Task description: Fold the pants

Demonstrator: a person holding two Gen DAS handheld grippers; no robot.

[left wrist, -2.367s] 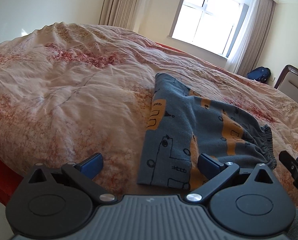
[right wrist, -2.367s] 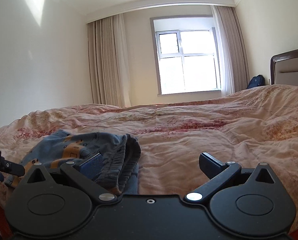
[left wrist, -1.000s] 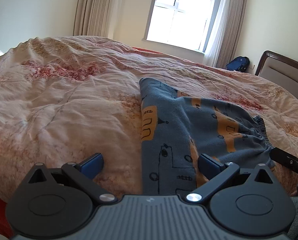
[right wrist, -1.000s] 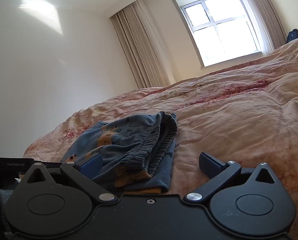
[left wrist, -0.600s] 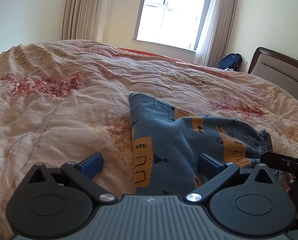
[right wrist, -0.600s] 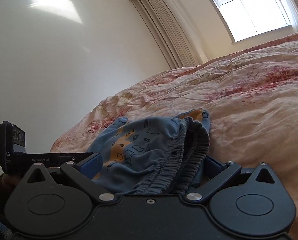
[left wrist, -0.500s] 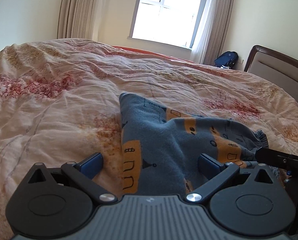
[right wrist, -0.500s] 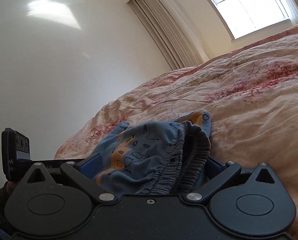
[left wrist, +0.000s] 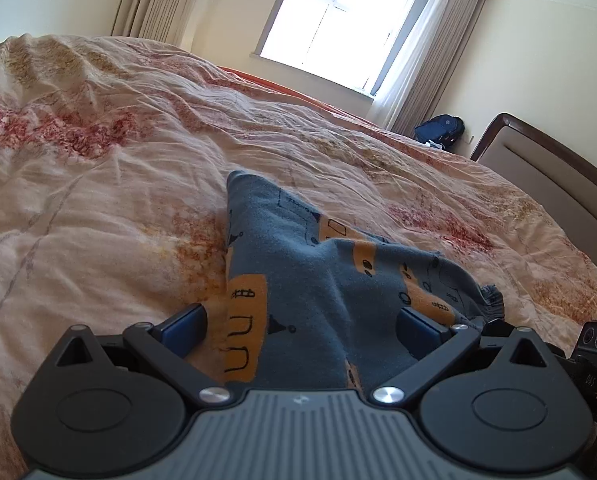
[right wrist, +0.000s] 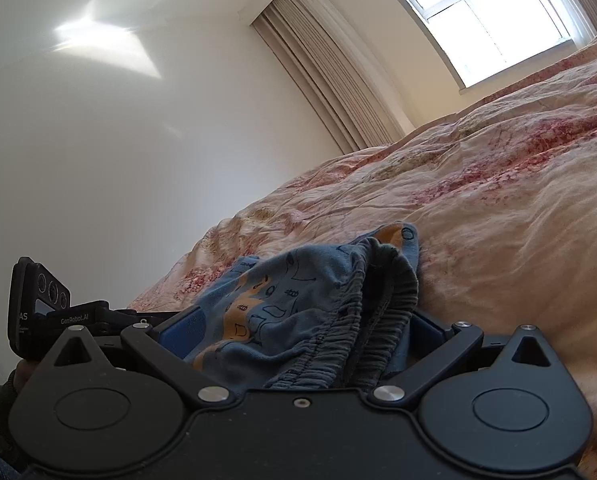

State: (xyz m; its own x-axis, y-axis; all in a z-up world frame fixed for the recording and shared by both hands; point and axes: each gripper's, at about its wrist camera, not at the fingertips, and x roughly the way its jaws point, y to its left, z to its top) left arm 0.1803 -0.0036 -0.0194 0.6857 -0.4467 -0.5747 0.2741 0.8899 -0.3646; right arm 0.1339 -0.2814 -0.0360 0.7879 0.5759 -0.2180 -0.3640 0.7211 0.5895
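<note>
The blue pants [left wrist: 298, 264] with orange prints lie folded on the pink floral duvet [left wrist: 98, 200]. My left gripper [left wrist: 302, 328] is open and straddles the near edge of the pants, cloth lying between its blue fingers [left wrist: 182, 326]. In the right wrist view the grey elastic waistband [right wrist: 378, 312] of the pants [right wrist: 282, 300] sits bunched between the fingers of my open right gripper [right wrist: 304, 330]. Each gripper shows in the other's view: the right gripper's body [left wrist: 594, 344] at the right edge, the left gripper's body [right wrist: 54, 312] at the left, held by a hand [right wrist: 18, 376].
The duvet runs far back and to both sides of the pants. A padded headboard [left wrist: 558, 184] stands at the right. A dark backpack [left wrist: 438, 130] sits on the floor by the curtain under the window [left wrist: 334, 28].
Both grippers have moved forward onto the pants, so cloth now lies between the fingers of each. The right gripper has tilted and come in over the waistband. Finger spacing is unchanged.
</note>
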